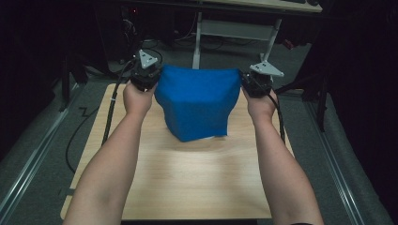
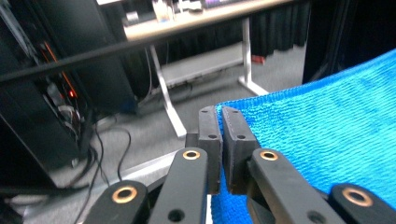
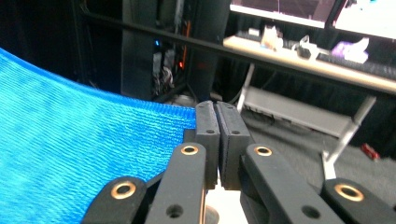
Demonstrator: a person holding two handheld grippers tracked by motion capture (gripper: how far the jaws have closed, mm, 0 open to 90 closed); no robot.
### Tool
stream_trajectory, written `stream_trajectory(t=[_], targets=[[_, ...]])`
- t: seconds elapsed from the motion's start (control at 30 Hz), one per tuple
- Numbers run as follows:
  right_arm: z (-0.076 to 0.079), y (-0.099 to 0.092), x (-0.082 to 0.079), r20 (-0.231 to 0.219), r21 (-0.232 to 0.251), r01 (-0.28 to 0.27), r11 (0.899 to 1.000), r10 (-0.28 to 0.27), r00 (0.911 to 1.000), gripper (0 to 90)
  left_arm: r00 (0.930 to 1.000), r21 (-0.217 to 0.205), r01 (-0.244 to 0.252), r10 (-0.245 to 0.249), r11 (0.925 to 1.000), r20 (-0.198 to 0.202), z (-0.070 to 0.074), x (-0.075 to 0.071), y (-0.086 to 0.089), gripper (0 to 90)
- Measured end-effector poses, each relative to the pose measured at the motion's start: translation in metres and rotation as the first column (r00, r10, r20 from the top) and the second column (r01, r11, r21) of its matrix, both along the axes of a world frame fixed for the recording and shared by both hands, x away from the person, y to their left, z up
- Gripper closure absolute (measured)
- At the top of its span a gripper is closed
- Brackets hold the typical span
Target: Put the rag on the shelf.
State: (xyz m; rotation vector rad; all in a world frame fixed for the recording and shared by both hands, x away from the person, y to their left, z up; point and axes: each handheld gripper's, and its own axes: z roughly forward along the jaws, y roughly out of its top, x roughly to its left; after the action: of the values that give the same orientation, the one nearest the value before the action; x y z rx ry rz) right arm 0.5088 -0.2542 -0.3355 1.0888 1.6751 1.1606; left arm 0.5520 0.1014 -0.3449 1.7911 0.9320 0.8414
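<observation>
A blue cloth [image 1: 197, 101] is seen in the high view held up above the far half of the pale wood-grain surface [image 1: 187, 183], stretched between both grippers, its lower part hanging to a blunt point just over the boards. The left gripper [image 1: 151, 77] is clamped on the upper left corner, the right gripper [image 1: 251, 82] on the upper right corner. What the high view lacks is supplied by the gripper views: the cloth's ribbed, towel-like weave, and the black jaws of each gripper pressed nearly together with a thin cloth edge pinched between them.
</observation>
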Motion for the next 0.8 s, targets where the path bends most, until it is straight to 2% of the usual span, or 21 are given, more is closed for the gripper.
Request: stream_trajectory(t=[0.07, 0.2, 0.3, 0.43, 0.47, 0.5, 0.57, 0.67, 0.8], targets=[[-0.009, -0.003, 0.003, -0.025, 0.016, 0.002, 1.0, -0.002, 0.9997, 89.1, 0.9991, -0.015, 0.009, -0.009, 0.9998, -0.041, -0.011, 0.003, 0.001, 87.5], [-0.03, -0.001, 0.008, -0.076, -0.014, -0.004, 1.0, 0.003, 0.9971, 89.1, 0.9947, 0.011, 0.023, -0.022, 0.9997, -0.1, -0.036, 0.003, 0.002, 87.5], [-0.047, 0.001, 0.01, -0.113, -0.023, -0.019, 1.0, 0.016, 0.9934, 89.0, 0.9889, 0.012, 0.035, -0.033, 0.9993, -0.145, -0.053, 0.002, 0.004, 87.4], [-0.069, 0.006, 0.009, -0.155, -0.018, -0.048, 0.999, 0.044, 0.987, 89.0, 0.9777, -0.012, 0.055, -0.057, 0.9984, -0.202, -0.073, 0.0, 0.008, 87.4], [-0.075, 0.007, 0.008, -0.165, -0.009, -0.052, 0.999, 0.05, 0.9851, 89.0, 0.9777, -0.012, 0.055, -0.057, 0.9984, -0.202, -0.073, 0.0, 0.008, 87.3], [-0.08, 0.009, 0.008, -0.175, -0.009, -0.057, 0.998, 0.055, 0.9831, 89.0, 0.9676, -0.017, 0.074, -0.075, 0.9971, -0.241, -0.081, 0.0, 0.008, 87.3], [-0.091, 0.011, 0.006, -0.194, -0.006, -0.069, 0.998, 0.067, 0.9788, 88.9, 0.9664, -0.016, 0.09, -0.091, 0.9958, -0.24, -0.088, -0.003, 0.007, 87.2], [-0.104, 0.012, 0.004, -0.22, 0.013, -0.079, 0.997, 0.08, 0.9722, 88.9, 0.9569, -0.037, 0.099, -0.106, 0.9944, -0.27, -0.097, -0.005, 0.008, 87.2], [-0.119, 0.014, 0.0, -0.25, 0.018, -0.085, 0.996, 0.087, 0.9644, 88.9, 0.9487, -0.055, 0.105, -0.117, 0.9929, -0.294, -0.108, -0.008, 0.008, 87.2]])
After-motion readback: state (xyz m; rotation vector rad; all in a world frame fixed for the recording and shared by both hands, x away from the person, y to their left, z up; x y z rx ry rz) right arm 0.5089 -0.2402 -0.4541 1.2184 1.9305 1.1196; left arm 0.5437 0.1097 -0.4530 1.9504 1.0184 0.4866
